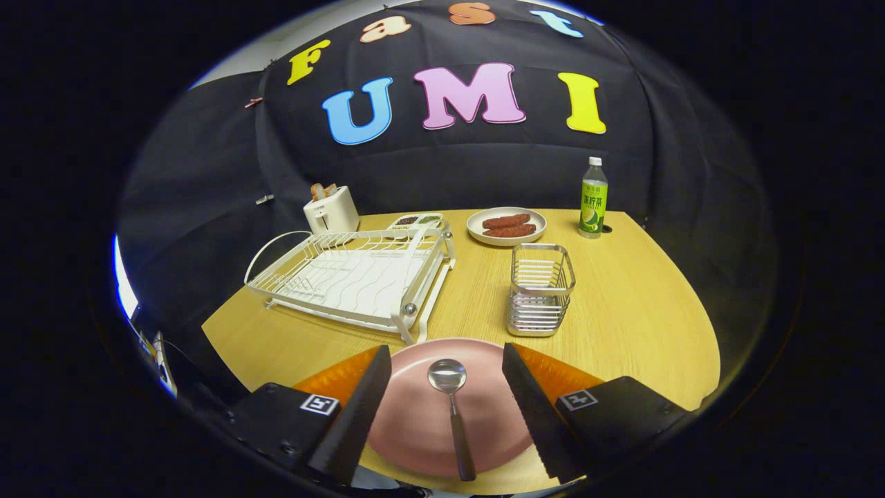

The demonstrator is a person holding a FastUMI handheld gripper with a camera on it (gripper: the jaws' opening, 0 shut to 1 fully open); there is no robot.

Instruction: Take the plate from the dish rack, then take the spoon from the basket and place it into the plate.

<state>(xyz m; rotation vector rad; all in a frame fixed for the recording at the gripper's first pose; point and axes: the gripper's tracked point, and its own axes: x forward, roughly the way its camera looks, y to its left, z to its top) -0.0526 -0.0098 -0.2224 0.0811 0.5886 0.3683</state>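
A pink plate lies flat on the wooden table, right below my gripper. A metal spoon with a dark handle rests in the plate, bowl end pointing away from me, between my two fingers and untouched by them. The gripper is open, its fingers spread wide over the plate's two sides. Beyond the plate to the left stands the white wire dish rack, with nothing in it. A metal wire basket stands just past the plate to the right, and looks hollow.
At the back of the table stand a white toaster with toast in it, a small divided tray, a white plate of sausages and a green-labelled bottle. The table's rounded edge curves close on the right.
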